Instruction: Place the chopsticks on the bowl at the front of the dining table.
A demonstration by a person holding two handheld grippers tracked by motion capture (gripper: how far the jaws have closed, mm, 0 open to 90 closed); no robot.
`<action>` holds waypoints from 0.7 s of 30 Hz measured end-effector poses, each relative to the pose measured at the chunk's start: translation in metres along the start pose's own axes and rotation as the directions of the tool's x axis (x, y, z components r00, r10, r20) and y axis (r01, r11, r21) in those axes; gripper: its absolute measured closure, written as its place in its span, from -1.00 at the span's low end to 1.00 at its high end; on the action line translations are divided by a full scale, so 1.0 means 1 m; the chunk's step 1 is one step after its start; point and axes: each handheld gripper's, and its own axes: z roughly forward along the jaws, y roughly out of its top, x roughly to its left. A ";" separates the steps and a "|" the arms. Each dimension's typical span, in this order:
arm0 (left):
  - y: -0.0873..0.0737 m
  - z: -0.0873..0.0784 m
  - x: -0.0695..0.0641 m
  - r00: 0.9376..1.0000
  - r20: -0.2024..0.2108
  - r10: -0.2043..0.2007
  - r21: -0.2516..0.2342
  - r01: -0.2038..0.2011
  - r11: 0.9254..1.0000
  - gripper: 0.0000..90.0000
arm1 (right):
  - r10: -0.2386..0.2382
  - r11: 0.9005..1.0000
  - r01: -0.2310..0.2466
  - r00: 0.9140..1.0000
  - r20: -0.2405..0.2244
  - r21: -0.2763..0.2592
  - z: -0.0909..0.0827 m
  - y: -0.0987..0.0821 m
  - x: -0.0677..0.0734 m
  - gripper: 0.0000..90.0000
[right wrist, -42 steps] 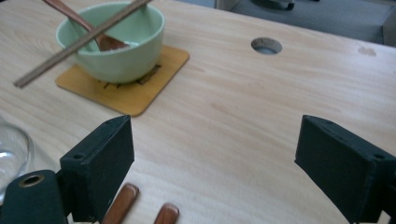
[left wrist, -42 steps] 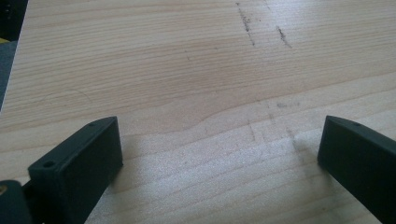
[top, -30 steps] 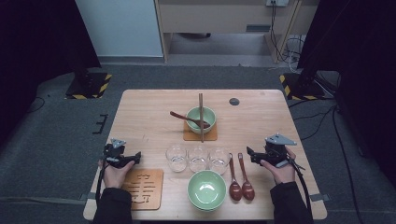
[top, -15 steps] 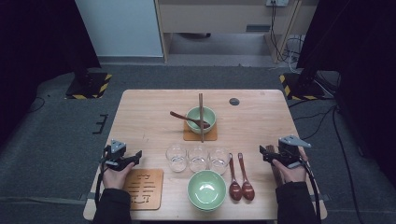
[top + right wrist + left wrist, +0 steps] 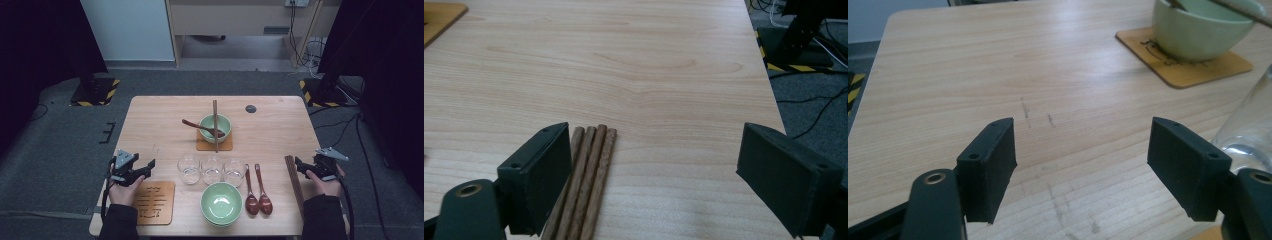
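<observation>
My left gripper [image 5: 148, 166] hovers over the table's near left, by a patterned wooden coaster [image 5: 154, 201]. Its jaws have just narrowed a little but stand open [image 5: 1083, 145] with only bare tabletop between them. A clear glass [image 5: 1248, 135] stands just past its right jaw. My right gripper [image 5: 299, 164] is at the near right, open [image 5: 654, 160]. A bundle of brown chopsticks [image 5: 589, 180] lies flat on the wood inside the gap, right beside the left jaw and apart from the other. The chopsticks [image 5: 294, 182] run toward the front edge.
Three glasses [image 5: 212, 169] stand in a row mid-table. A green bowl [image 5: 221, 202] and two brown spoons [image 5: 256, 192] lie in front. A second green bowl [image 5: 215, 127] on a coaster [image 5: 1188, 67] holds a spoon and a chopstick. The table's right edge [image 5: 774, 115] is close.
My right hand has moved rightward toward the table's right edge and now sits at the chopstick bundle. The left hand has shifted slightly.
</observation>
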 end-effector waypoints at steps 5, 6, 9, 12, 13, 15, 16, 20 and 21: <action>0.004 -0.003 -0.005 1.000 0.019 0.009 -0.013 -0.009 1.000 -0.41 | 0.007 1.000 -0.007 1.000 0.013 0.016 0.003 -0.003 -0.003 -0.68; 0.006 -0.004 -0.007 1.000 0.023 0.018 -0.016 -0.018 1.000 -0.41 | 0.006 1.000 -0.006 1.000 0.013 0.019 0.004 -0.003 -0.003 -0.68; 0.008 -0.006 -0.009 0.999 0.036 0.011 -0.037 -0.010 0.999 -0.40 | -0.006 0.999 0.006 1.000 0.016 0.031 0.006 -0.004 -0.002 -0.68; 0.012 -0.009 -0.012 0.999 0.046 0.011 -0.047 -0.009 0.999 -0.40 | -0.006 0.999 0.005 1.000 0.016 0.038 0.007 -0.005 -0.003 -0.70; 0.013 -0.011 -0.014 0.999 0.050 0.013 -0.054 -0.011 0.998 -0.39 | -0.007 0.999 0.006 1.000 0.014 0.040 0.007 -0.006 -0.003 -0.70; 0.016 -0.013 -0.017 0.998 0.060 0.022 -0.063 -0.019 0.998 -0.39 | -0.010 0.999 0.009 1.000 0.017 0.042 0.007 -0.006 -0.004 -0.70; 0.018 -0.014 -0.019 0.998 0.062 0.031 -0.065 -0.027 0.997 -0.39 | -0.010 0.999 0.009 1.000 0.018 0.044 0.007 -0.006 -0.004 -0.70; 0.023 -0.018 -0.027 0.996 0.080 0.046 -0.086 -0.039 0.996 -0.39 | -0.016 0.998 0.016 1.000 0.016 0.053 0.009 -0.007 -0.003 -0.71; 0.024 -0.019 -0.029 0.995 0.081 0.051 -0.088 -0.044 0.995 -0.39 | -0.019 0.998 0.018 1.000 0.017 0.056 0.009 -0.008 -0.003 -0.71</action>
